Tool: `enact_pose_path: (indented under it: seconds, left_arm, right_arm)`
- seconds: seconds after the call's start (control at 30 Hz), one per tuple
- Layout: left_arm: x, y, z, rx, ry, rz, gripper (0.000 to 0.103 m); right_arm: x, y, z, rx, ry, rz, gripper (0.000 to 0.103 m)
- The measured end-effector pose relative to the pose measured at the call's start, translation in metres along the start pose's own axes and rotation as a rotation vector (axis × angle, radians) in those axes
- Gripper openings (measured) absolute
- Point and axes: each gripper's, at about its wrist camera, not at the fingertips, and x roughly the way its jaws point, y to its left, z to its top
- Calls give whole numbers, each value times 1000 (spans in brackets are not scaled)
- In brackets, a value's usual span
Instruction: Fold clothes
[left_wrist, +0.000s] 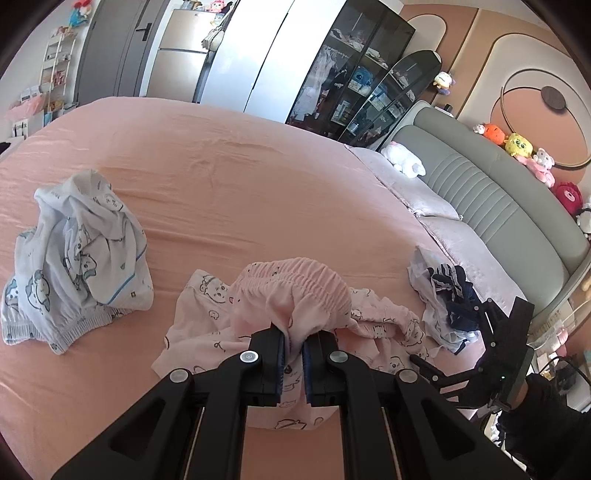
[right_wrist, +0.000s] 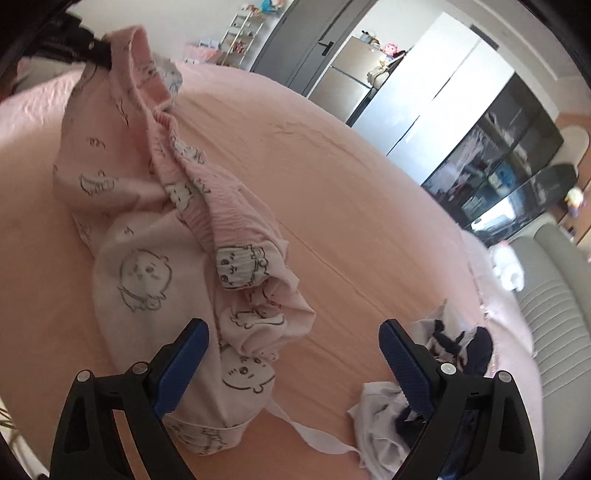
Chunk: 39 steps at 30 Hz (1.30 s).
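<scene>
My left gripper (left_wrist: 293, 347) is shut on the pink cartoon-print pants (left_wrist: 295, 291) at the gathered elastic waistband and lifts that part off the pink bed (left_wrist: 229, 177). The same pants (right_wrist: 184, 229) trail across the bed in the right wrist view, their far end held at the top left by the left gripper (right_wrist: 99, 55). My right gripper (right_wrist: 293, 354) is open and empty, its blue pads (right_wrist: 181, 365) straddling the near end of the pants. It shows at the right in the left wrist view (left_wrist: 417, 357).
A crumpled white and blue printed garment (left_wrist: 77, 258) lies at the left of the bed. A white and navy garment (left_wrist: 447, 299) (right_wrist: 436, 373) lies at the right, near the grey headboard (left_wrist: 491, 206). Wardrobes and a dark glass cabinet (left_wrist: 354, 70) stand behind the bed.
</scene>
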Motion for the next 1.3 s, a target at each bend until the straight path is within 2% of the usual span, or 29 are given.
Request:
enact_pose_path:
  seconds: [0.23,0.53,0.73,1.03,1.13,1.2,1.27,1.3]
  left_arm:
    - [10,-3,-12,54,69,14,6]
    - [10,7,-13,27,77,8,6]
    - [19,6,-19,45,143,13,6]
    - [38,-8,-36,137,293,75,7]
    - [41,-1,-35,128,333,127,8]
    - [42,9,-31,106,345,160,9]
    - [41,18,-28,86,353,189,11]
    - [39,21,-26,86,353,199,16]
  right_arm:
    - [-1,25,14,-182,-124,-201,94]
    - [16,77,-5,-508,-149,-275,94]
    - [24,101,-2,-668,-214,-359,94]
    - [38,88,6,-677,-223,-281,94]
    - [41,90,2,-708,-216,-266,83]
    - [43,95,-1,-735,-205,-246,66]
    - [45,98,-3,-759,-196,-229,54]
    - [45,98,-4,-763,-195,-227,49]
